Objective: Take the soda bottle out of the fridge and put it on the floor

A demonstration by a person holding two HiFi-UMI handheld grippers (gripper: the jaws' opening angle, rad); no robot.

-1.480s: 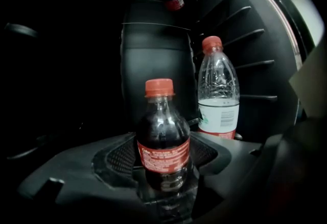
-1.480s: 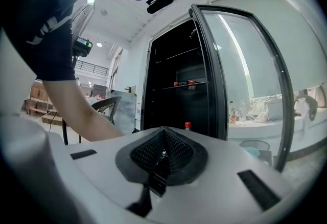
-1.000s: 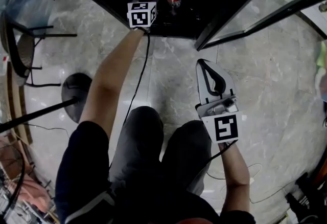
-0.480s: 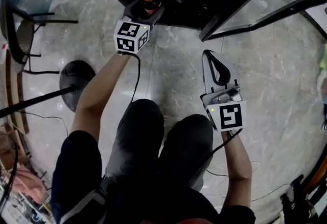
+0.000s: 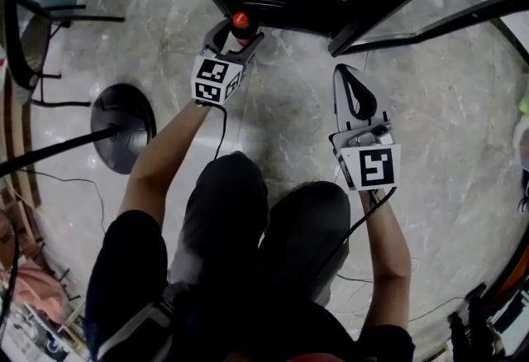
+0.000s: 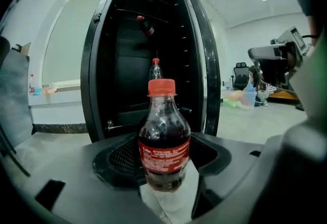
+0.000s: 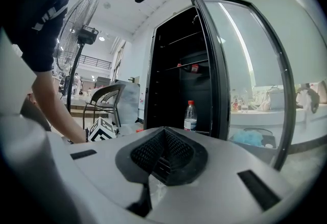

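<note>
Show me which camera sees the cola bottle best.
Left gripper view: the cola bottle fills the middle, cap and label plain, clamped in the left gripper. The head view shows mostly its red cap; the right gripper view, nothing clear.

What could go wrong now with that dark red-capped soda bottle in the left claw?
The left gripper clamps the dark red-capped plastic soda bottle low on its body, so it might tip or slip on the way down. Released tilted onto the smooth grey marble floor, it could topple and roll. The open glass fridge door stands close; an arm might bump it.
</note>
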